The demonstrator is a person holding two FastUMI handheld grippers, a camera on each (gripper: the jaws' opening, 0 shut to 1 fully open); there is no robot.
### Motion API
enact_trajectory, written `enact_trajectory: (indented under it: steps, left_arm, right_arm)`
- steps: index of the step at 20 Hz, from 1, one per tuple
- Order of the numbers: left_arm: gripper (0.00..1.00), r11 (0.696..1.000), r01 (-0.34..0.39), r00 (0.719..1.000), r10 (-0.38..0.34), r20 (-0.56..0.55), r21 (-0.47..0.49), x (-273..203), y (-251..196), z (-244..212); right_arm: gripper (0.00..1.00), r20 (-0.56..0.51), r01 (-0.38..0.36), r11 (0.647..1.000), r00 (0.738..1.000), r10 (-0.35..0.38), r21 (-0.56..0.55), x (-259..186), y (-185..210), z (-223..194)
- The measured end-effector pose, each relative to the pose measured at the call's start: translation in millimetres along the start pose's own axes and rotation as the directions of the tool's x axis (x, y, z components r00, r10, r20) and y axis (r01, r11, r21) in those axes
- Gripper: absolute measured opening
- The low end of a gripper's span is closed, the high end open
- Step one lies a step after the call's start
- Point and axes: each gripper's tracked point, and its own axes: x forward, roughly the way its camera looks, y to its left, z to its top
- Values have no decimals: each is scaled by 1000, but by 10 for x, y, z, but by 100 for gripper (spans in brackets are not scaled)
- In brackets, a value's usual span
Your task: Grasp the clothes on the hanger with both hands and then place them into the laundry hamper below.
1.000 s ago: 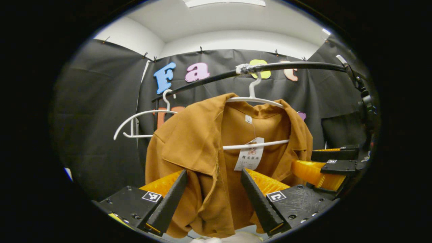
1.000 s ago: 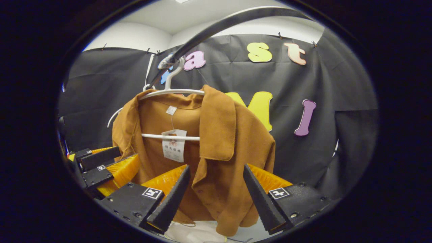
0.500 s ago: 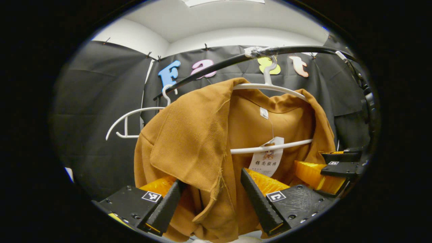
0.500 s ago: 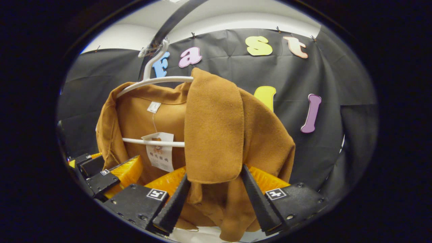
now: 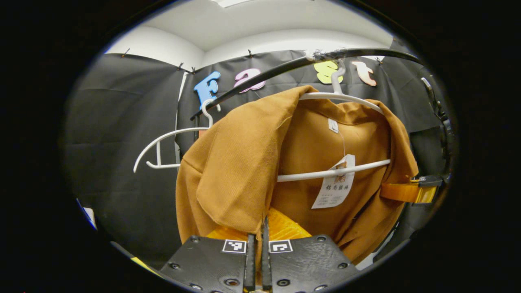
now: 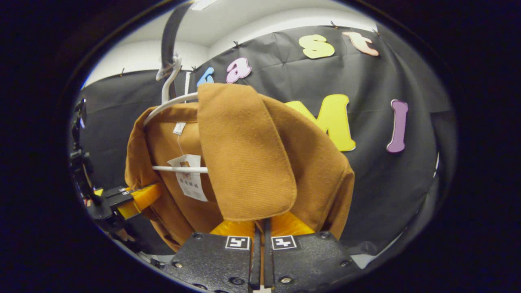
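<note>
While on its white hanger (image 5: 341,96), brown shirt (image 5: 236,171), fingers of both grippers clamped on it.

Shirt (image 5: 244,162) hung on hanger (image 5: 338,94) from rail (image 5: 285,69); second hanger (image 5: 171,140) hooked on rail, left of shirt.

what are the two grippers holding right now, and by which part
Both hold the brown shirt, which hangs on the white hanger. The left gripper pinches one front panel's open edge; the right gripper pinches the other's, under the collar flap.
</note>
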Motion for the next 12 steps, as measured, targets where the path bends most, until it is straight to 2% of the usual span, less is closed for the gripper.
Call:
enact_trajectory:
  steps: [1,3,4,5,7,9,12]
  left_arm:
    - [12,1000,0,1000,0,-6,4,-41,27,0]
    - [0,1000,15,1000,-14,-15,6,-48,32,-1]
    - [4,1000,23,1000,-23,-15,0,-49,41,8]
    - [0,1000,22,1000,-22,-14,-6,-66,66,25]
    - [0,1000,18,1000,-18,-11,-24,-107,130,57]
    - [0,999,7,1000,-7,-2,-37,-161,189,135]
    - [0,998,0,999,2,34,-56,-225,291,317]
  right_arm:
    - [5,-4,-43,999,999,43,24,-28,37,27]
    - [4,-12,-167,981,986,169,94,-59,130,34]
    - [4,-17,-224,968,974,227,116,-97,169,55]
    - [4,-13,-269,954,962,273,131,-117,207,39]
    - [4,0,-374,916,926,378,149,-252,319,72]
    - [4,27,-437,881,898,440,182,-419,398,123]
    - [4,81,-493,836,868,489,242,-490,475,304]
